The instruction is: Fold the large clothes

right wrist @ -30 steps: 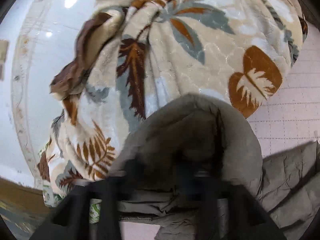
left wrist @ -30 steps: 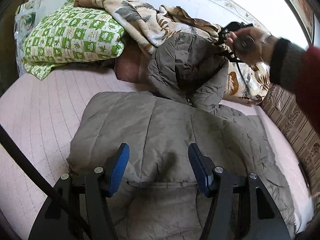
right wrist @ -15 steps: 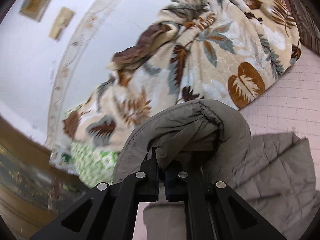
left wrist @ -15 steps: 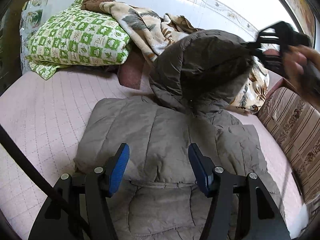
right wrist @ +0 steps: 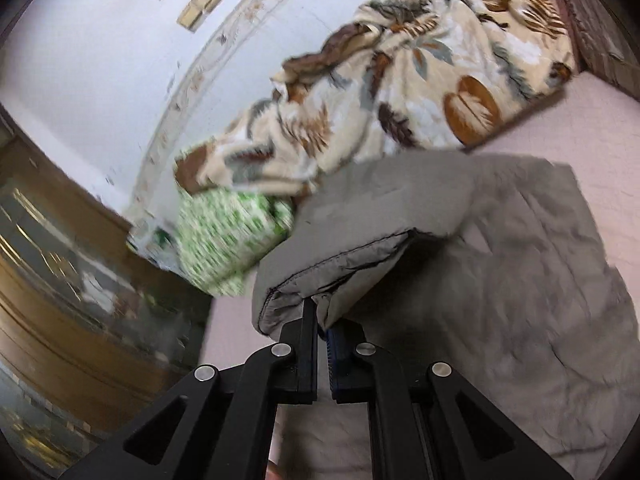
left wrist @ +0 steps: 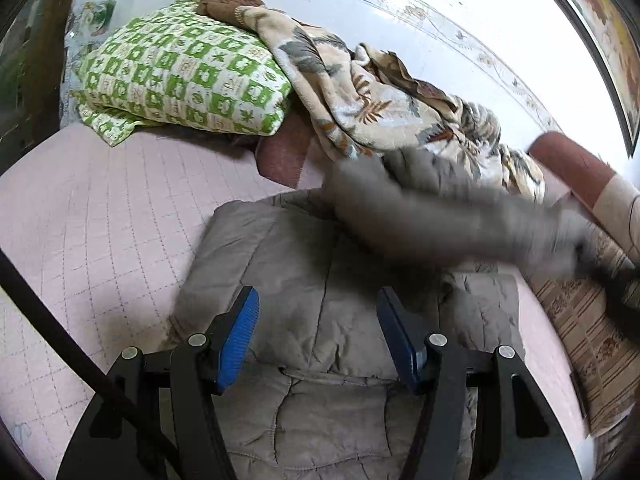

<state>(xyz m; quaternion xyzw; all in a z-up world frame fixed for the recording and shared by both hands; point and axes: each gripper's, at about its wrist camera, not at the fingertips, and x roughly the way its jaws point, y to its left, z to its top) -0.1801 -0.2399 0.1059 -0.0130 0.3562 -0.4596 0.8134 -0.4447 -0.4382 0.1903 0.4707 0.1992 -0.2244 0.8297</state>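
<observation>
A grey padded jacket [left wrist: 320,280] lies spread on the pink quilted bed [left wrist: 100,216]. My left gripper [left wrist: 318,338] hovers open over its near part, blue pads apart, nothing between them. In the right wrist view my right gripper [right wrist: 322,320] is shut on the hem of a jacket sleeve [right wrist: 360,248], which it holds lifted above the jacket body [right wrist: 500,300]. In the left wrist view that sleeve [left wrist: 440,220] is a blurred grey band stretched across the jacket toward the right, where a hand in a red sleeve [left wrist: 572,164] shows.
A green-and-white checked pillow [left wrist: 188,76] and a leaf-print blanket [left wrist: 360,96] are piled at the head of the bed against the white wall. A striped brown cloth [left wrist: 588,320] runs along the bed's right edge. A wooden cabinet [right wrist: 60,280] stands at the left.
The right gripper closed on the sleeve and swept it from up by the blanket down and across the jacket to the right. The left gripper drifted slightly and stayed open.
</observation>
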